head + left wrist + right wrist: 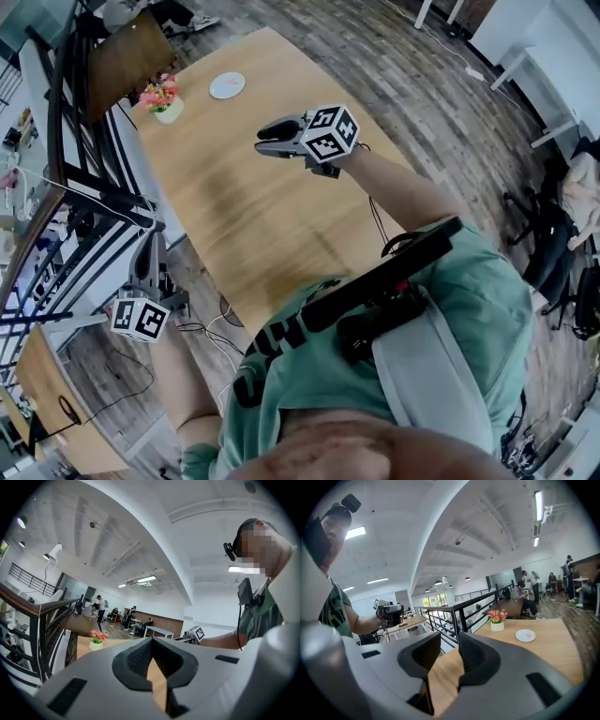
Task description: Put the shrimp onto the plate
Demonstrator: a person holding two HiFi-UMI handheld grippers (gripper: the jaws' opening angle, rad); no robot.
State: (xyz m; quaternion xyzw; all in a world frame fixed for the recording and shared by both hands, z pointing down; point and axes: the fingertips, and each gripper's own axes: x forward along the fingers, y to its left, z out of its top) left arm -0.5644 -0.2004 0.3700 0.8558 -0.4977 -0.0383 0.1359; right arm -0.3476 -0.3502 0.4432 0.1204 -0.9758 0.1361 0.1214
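Toward the upper left of the head view, a white plate (215, 86) was seen near the far end of the wooden bench (244, 216), just beside a small pot of flowers (164, 101). A faint pink mark on the plate was taken to be the shrimp (527, 634), though it was too small to be told for certain. No shrimp was seen elsewhere on the bench or in either gripper.

The right gripper (264, 141) was held above the middle of the bench, well apart from the plate and pointed roughly toward that end. Its jaws were partly spread, with only bare wood showing through the gap, and nothing was pinched.

The left gripper (150, 246) was held off the bench's left edge, at the lower left of the frame. Its jaws were pressed together at the tips and were empty. It was probably placed there to be out of the way of the working side.

With both grippers empty and clear of the plate, the placing was judged to be already done rather than about to begin. The raised, idle carriage of the grippers was read as fitting that judgement.
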